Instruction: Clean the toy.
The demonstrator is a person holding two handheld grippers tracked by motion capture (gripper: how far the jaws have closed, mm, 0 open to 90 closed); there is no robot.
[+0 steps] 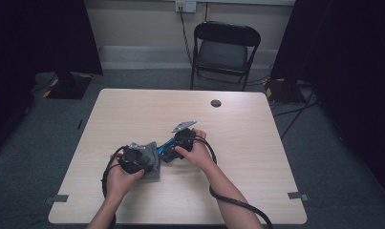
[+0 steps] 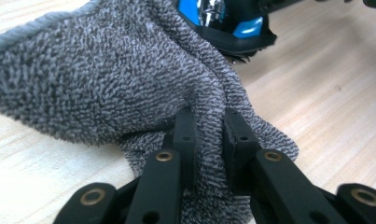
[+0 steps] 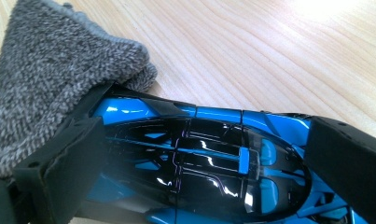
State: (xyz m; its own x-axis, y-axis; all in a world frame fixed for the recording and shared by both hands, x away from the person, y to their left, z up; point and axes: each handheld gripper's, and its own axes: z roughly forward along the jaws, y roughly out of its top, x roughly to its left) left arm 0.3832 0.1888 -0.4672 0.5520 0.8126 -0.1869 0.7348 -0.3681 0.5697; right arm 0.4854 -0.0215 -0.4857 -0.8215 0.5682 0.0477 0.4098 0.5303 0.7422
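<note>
The cloth (image 2: 111,79) hides most of the toy car (image 2: 227,21) in the left gripper view. The right gripper view's bottom edge cuts the car off.

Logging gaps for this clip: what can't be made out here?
- Toy car: its ends are cut off by the right gripper view's edges; in the high view, hands cover it.
- Grey cloth: whether it touches the car's paint, left gripper view.
- Right gripper: pad contact is hidden.
</note>
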